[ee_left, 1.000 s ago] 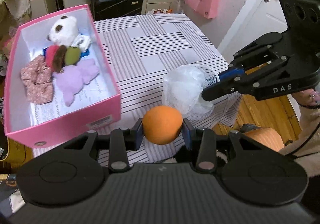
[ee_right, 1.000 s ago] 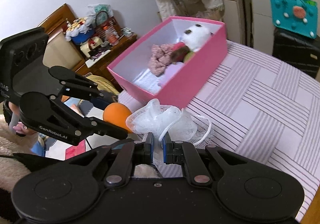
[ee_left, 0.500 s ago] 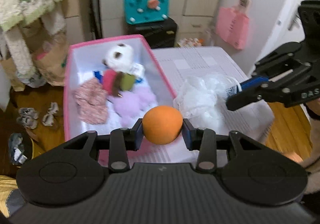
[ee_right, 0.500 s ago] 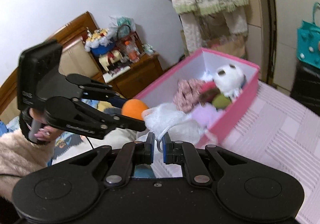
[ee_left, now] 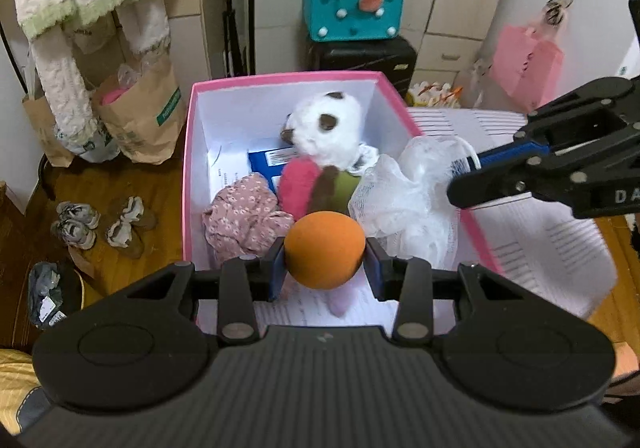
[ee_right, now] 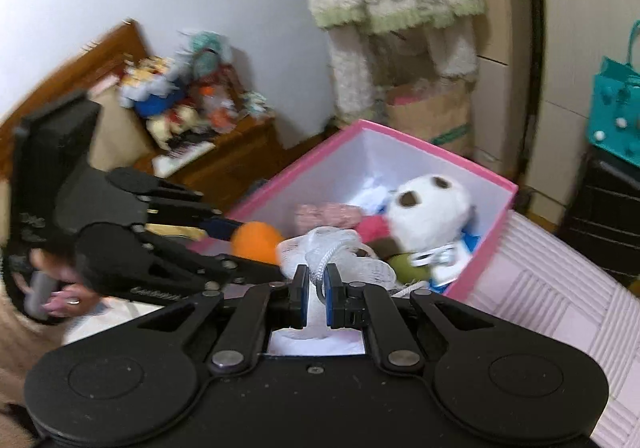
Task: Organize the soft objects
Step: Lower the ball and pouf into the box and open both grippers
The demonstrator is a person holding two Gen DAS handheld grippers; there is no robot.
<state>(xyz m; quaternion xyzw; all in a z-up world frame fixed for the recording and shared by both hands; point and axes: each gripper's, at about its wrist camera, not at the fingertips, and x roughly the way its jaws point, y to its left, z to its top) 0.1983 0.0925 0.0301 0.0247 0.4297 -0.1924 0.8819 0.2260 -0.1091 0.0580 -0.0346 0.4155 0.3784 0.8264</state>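
My left gripper (ee_left: 325, 264) is shut on an orange ball (ee_left: 325, 250) and holds it over the near end of the pink box (ee_left: 186, 167). My right gripper (ee_right: 316, 280) is shut on a white mesh bath pouf (ee_right: 340, 256) by its cord, hanging over the box's right wall (ee_left: 408, 203). Inside the box lie a white plush panda (ee_left: 326, 131), a floral pink scrunchie (ee_left: 244, 217), a pink, brown and green soft toy (ee_left: 316, 187) and a lilac plush partly hidden under the ball. In the right wrist view the ball (ee_right: 256, 242) sits just left of the pouf.
The box stands on a striped tablecloth (ee_left: 560, 248). A teal bag (ee_left: 352, 7) sits on a black suitcase behind. Paper bags (ee_left: 140, 115) and small shoes (ee_left: 100, 224) lie on the wooden floor at left. A person's hand (ee_right: 60, 288) grips the left tool.
Both grippers have swung from the table's near edge over to the pink box, carrying the ball and the pouf. The box now lies directly under them.
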